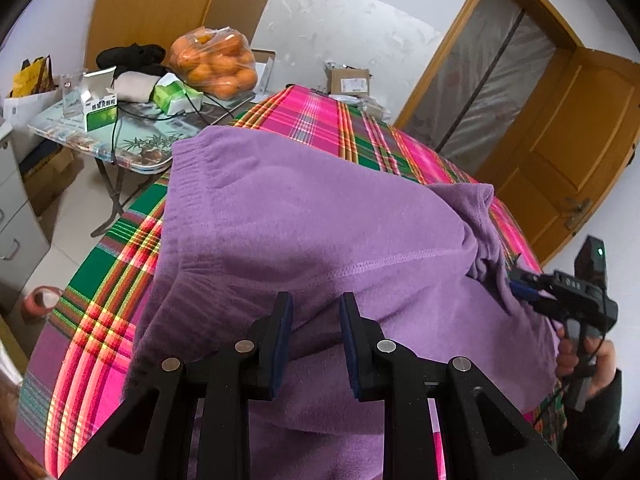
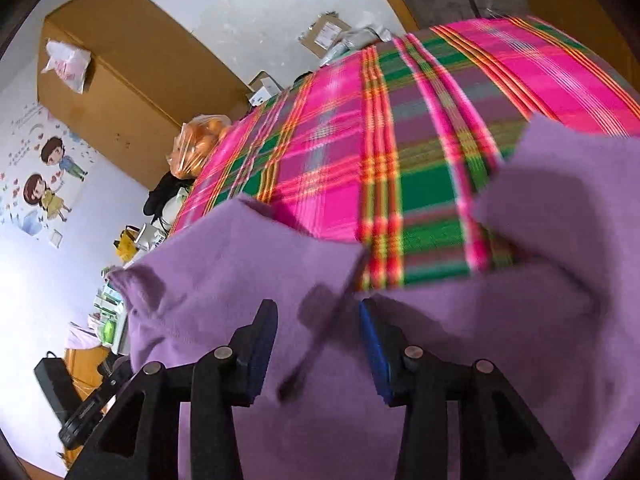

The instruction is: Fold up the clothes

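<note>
The purple garment [image 1: 304, 216] lies spread over the bench [image 1: 320, 120], which wears a pink-and-green plaid cloth; the garment's near part runs under both claws and out of the bottom of each view, so its full outline cannot be made out. The left claw [image 1: 316, 320] hangs just above the fleece with its jaws parted and nothing pressed between the pads, though whether the tips brush the cloth is hard to tell. From the right wrist view, which is smeared by blur, the right claw [image 2: 318, 334] stands with its jaws apart over the garment [image 2: 240, 264]; a dark thin streak crosses the gap, too blurred to identify. In the left wrist view that same claw sits at the garment's right-hand edge, near a bunched fold, held by a hand [image 1: 588, 356] partly cut off by the frame. Bare plaid lies open beyond the garment's far hem. A side table [image 1: 132, 148] crowded with a bag of oranges [image 1: 216, 64] and boxes stands just off the bench's far left corner.
</note>
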{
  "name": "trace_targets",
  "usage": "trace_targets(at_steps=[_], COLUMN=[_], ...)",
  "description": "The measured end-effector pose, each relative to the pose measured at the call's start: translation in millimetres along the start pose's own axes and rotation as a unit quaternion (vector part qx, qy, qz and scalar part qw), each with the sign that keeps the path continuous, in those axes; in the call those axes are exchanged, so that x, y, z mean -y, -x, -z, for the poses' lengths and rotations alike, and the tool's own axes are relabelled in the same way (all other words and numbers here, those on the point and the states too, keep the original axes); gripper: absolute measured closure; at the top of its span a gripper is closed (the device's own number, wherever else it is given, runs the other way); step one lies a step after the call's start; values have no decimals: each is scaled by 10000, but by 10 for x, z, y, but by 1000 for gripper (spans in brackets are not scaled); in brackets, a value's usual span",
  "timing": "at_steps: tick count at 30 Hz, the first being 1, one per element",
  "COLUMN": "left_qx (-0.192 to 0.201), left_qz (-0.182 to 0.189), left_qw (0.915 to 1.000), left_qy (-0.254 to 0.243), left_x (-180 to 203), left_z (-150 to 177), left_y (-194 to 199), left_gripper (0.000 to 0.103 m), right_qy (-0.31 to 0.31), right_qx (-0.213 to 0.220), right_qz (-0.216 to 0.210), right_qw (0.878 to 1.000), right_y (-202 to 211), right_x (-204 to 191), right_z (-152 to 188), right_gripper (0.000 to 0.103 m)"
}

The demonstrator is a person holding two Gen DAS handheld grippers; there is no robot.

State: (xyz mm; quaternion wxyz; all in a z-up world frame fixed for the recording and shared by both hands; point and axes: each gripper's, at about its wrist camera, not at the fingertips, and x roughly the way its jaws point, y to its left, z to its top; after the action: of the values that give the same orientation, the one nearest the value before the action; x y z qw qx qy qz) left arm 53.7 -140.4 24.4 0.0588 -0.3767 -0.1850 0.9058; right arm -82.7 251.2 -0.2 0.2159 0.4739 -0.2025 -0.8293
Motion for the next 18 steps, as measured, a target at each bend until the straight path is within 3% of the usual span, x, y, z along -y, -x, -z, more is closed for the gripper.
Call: trace_targets(at_steps=[2,3,4,5,9,12,15,18], left_qx=[-2,-12,-19,-26,-49,-53,-47,-40], left_qz=[-24,-36,-44,-56,-96,-108,-108,-107], left_qw=[10000,10000,10000,10000,9999,9999,9999,9998], left_qy=[-4,0,-2,-10,-70,-97,-117,-150], left_x=[4,5,7,11,31,43,62,91], left_z=[0,-1,-1,1,-9,-32,-63,-100], left_y=[-7,-16,-20,-25,-43,-54,-65,-78], left_gripper=[78,78,78,78,78,78,78,78], right_qy=[123,239,319,398,699,779,878,997], right_qx=[-36,-66,-61,-55,24,502,1021,1363], right_qz=[123,204,261,319,550,818,1429,2198], right_qw=[9998,9995,9991,9987,9960,9923,9805,9608], right_y=[-52,-84,-89,-94,-84,147,425,574], right_x=[-70,-109,-118,-127,-151,-71,91,265], right_z=[-74,-101,-127,-153,-280,-555,-913,-1297], right_gripper=[59,66,76,100,100,100,100,100])
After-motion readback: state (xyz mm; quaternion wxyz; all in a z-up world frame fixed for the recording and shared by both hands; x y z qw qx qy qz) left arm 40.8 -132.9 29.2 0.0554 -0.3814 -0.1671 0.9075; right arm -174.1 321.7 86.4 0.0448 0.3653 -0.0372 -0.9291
